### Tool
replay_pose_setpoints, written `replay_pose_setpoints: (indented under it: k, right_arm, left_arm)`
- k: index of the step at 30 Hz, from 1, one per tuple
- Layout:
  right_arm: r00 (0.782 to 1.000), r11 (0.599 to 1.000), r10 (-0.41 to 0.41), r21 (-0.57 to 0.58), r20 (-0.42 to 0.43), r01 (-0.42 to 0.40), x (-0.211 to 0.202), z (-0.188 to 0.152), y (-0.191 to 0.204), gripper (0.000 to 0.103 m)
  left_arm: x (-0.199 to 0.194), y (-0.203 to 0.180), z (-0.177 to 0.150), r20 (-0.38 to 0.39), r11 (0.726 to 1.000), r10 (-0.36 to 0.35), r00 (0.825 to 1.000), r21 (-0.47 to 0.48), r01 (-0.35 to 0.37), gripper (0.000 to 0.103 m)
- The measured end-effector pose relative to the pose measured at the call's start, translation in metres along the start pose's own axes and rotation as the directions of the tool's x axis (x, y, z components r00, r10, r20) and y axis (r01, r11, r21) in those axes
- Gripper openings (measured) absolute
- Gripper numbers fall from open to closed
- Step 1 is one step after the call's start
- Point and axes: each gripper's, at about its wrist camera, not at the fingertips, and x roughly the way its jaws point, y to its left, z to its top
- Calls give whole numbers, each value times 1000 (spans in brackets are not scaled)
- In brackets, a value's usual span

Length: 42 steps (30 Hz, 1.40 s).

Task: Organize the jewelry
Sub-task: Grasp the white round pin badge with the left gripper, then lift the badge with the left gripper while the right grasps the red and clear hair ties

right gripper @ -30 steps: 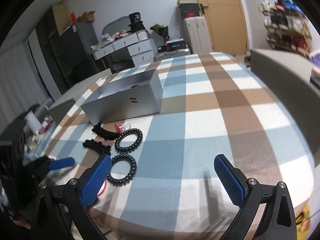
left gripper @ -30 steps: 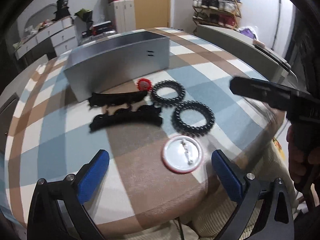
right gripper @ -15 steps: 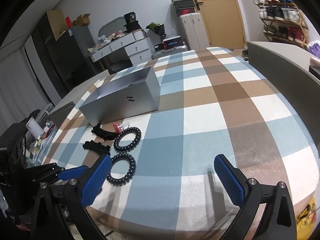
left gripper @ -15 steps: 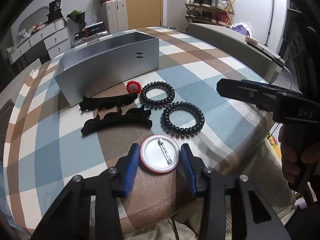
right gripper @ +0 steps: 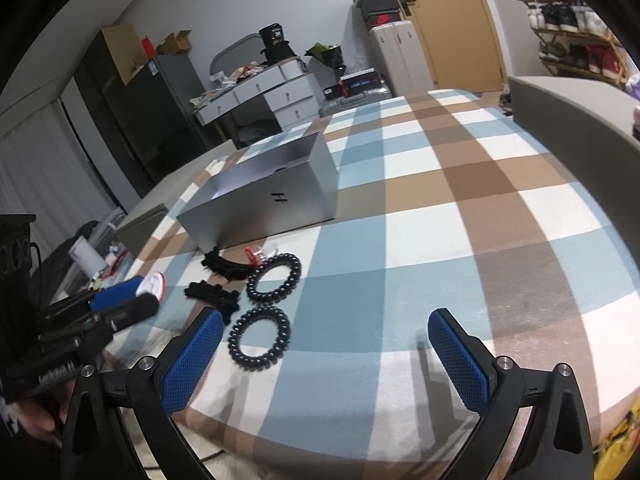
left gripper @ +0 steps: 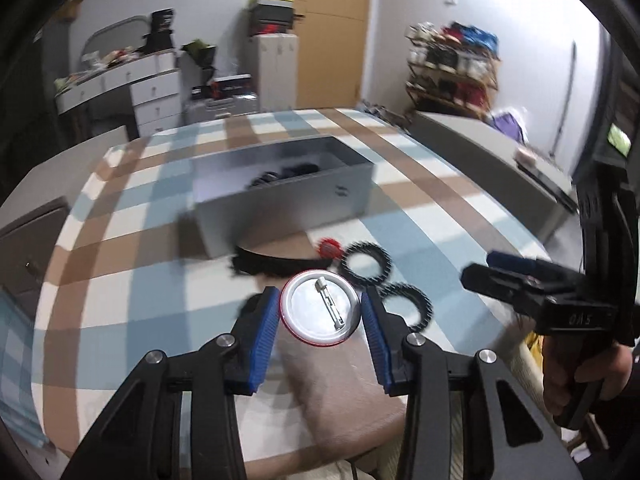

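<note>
The left gripper (left gripper: 320, 312) was clamped on the pin badge (left gripper: 320, 307), its blue pads (left gripper: 265, 330) pressing the badge's rim on either side. Half a second earlier the same pads had only just come in around the badge while it lay flat on the cloth; now the badge stood lifted off the checked tablecloth (left gripper: 132, 264), at the centre of the left wrist frame, and the scene behind it was smeared by motion. A second earlier those pads had been spread wide, with the badge lying between them.

The badge showed its back: a round silvery disc with a thin red rim and a metal pin bar running slantwise across it. In the right wrist frame it appeared only as a white-and-red sliver at the left edge, beside a blue pad.

The right gripper (right gripper: 324, 354) stood wide apart and held nothing, low in its own frame above the cloth, much as it had in both earlier frames.

Beyond the badge, toward the middle of the left frame, lay two black spiral hair ties (left gripper: 366, 266), a black hair claw (left gripper: 276, 266) and a small red piece (left gripper: 330, 247). Behind them, above centre, sat the open grey box (left gripper: 280, 200), with dark items inside that were too blurred to name.
</note>
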Motion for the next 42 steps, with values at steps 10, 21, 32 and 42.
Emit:
replay_pose_setpoints:
  k: [10, 21, 32, 42]
  right_arm:
    - [982, 985, 170, 3, -79, -170, 35, 30, 21, 92]
    - [971, 980, 181, -58, -158, -192, 81, 49, 46, 73]
    - [972, 986, 122, -84, -202, -141, 106, 52, 50, 48]
    - [976, 984, 57, -156, -210, -91, 113, 50, 57, 29]
  left_arm:
    - [13, 41, 4, -28, 992, 44, 999, -118, -47, 36]
    - [10, 66, 2, -39, 984, 68, 997, -162, -73, 36]
    - [17, 84, 6, -79, 975, 76, 994, -202, -91, 36]
    - [25, 88, 9, -102, 975, 84, 991, -197, -103, 36]
